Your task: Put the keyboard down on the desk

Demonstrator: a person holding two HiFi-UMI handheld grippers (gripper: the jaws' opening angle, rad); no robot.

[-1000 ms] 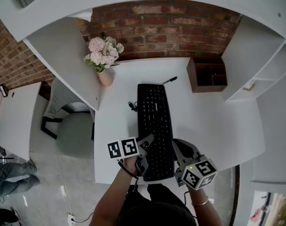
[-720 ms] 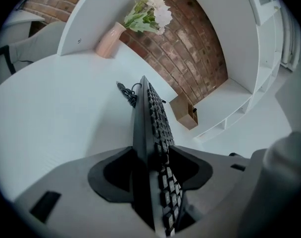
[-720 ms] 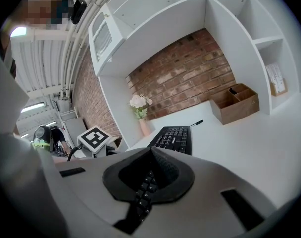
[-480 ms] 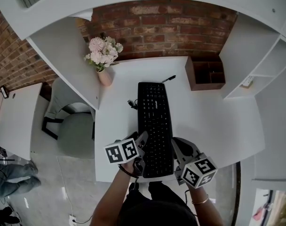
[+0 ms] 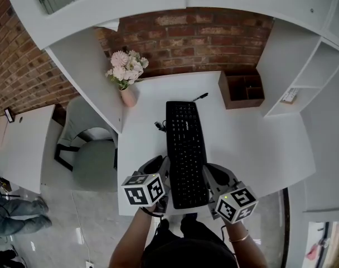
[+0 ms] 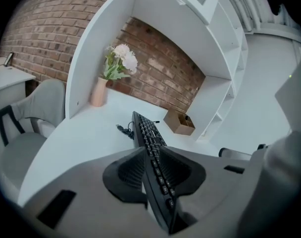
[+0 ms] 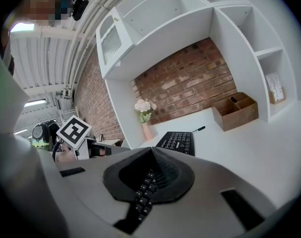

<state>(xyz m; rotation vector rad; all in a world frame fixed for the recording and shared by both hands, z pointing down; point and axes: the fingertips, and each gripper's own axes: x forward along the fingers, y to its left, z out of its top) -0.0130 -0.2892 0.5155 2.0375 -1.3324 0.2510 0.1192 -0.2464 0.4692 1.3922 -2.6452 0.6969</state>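
Observation:
A black keyboard (image 5: 186, 144) lies lengthwise on the white desk (image 5: 253, 144), its near end at the front edge. My left gripper (image 5: 161, 169) is at the keyboard's near left side. Its jaws have just been closing, and in the left gripper view the pads press on the keyboard's (image 6: 145, 133) edge between them (image 6: 153, 165). My right gripper (image 5: 211, 175) holds the near right side. In the right gripper view a row of keys runs between its closed pads (image 7: 149, 175). The far end of the keyboard (image 7: 180, 142) rests on the desk.
A pink vase of flowers (image 5: 126, 77) stands at the desk's back left. A wooden organizer (image 5: 242, 91) sits back right, against the brick wall. A pen (image 5: 201, 96) and a coiled cable (image 5: 158, 126) lie by the keyboard's far end. A grey chair (image 5: 94, 161) stands left of the desk.
My left gripper has moved off the top of the keyboard's left edge, rolled, and closed on that edge. The right gripper has kept its place.

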